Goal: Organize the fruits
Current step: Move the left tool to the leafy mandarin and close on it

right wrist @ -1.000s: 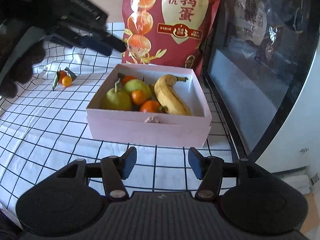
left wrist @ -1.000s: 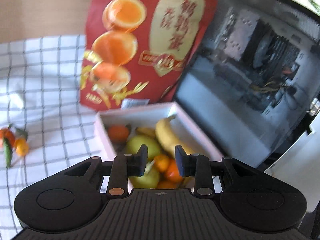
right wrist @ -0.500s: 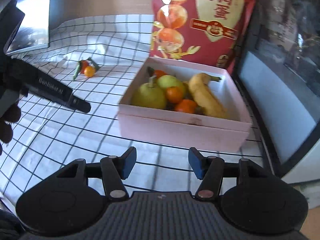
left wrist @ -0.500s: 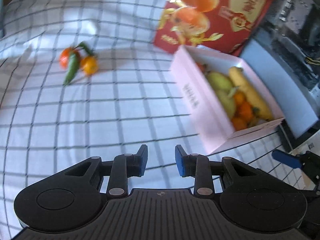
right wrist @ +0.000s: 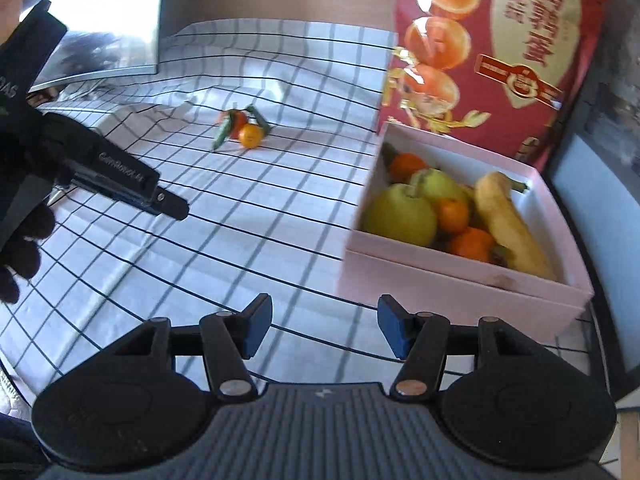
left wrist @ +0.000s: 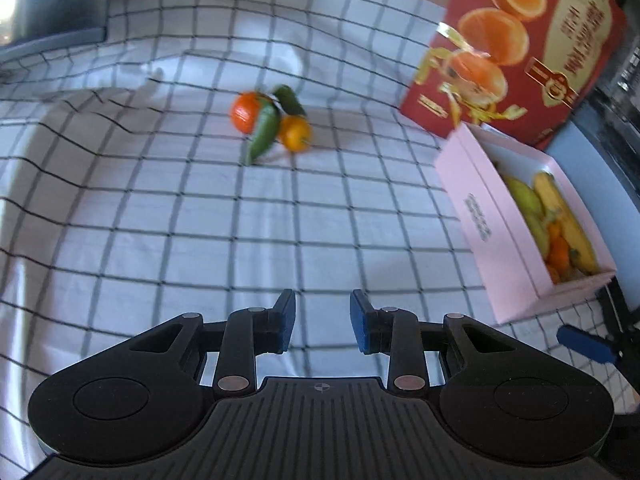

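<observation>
— Where were the loose tangerines (left wrist: 272, 124) sitting?

— Out on the checked cloth (left wrist: 200, 220) over the counter, towards its far edge, well apart from the pink box (right wrist: 460, 284) at the right edge. Two small ones, touching, joined by a leafy stem. The box already held pears, a banana and other tangerines.

— And the claws?

— The left claw (left wrist: 322, 326) hung above bare cloth, pointed at the pair, its jaws parted by a narrow gap and grasping nothing. The right claw (right wrist: 325, 330) was released too, jaws wider, empty, near the box's front corner.

— How would that pair handle, in your view?

— Light, I'd judge, and soft-skinned; a hard squeeze could bruise or split them. Round and smooth, so liable to roll. The stem looked too thin to trust. I'd take one fruit across its middle, gently, and expect the other to dangle from it.

— That narrow gap enough?

— Probably not; the jaws seemed to need widening.
</observation>
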Motion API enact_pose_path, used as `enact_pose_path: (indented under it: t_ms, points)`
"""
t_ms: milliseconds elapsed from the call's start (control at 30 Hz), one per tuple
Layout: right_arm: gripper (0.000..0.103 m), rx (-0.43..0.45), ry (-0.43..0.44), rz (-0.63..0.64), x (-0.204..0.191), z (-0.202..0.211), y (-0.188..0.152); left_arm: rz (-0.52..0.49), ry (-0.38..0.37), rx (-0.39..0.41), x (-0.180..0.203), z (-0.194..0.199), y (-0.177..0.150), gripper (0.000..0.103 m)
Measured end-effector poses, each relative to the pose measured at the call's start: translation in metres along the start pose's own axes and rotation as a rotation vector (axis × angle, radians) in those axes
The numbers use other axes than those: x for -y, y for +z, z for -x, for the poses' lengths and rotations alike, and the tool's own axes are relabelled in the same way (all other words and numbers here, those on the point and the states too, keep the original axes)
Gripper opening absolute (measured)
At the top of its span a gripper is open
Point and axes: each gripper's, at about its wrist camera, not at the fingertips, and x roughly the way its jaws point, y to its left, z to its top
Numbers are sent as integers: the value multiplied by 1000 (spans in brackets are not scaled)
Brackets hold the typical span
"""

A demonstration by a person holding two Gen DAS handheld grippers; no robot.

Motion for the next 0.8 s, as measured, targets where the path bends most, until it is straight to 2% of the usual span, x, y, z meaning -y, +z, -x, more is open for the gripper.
enact_pose_path:
  t_ms: [200,467,667,800]
  points:
    - [59,1,26,44,-21,-10,16,-5,28,24,-17,2,14,34]
    - [59,41,41,90,-43,-33,55,5,34,44,-40,-1,29,34]
    - [59,75,34,108,-58,-48,83,12,-25,66,-51,-8,42,34]
    - [59,95,61,112,-65,-37,81,-39,-49,133,-50,-16,70,34]
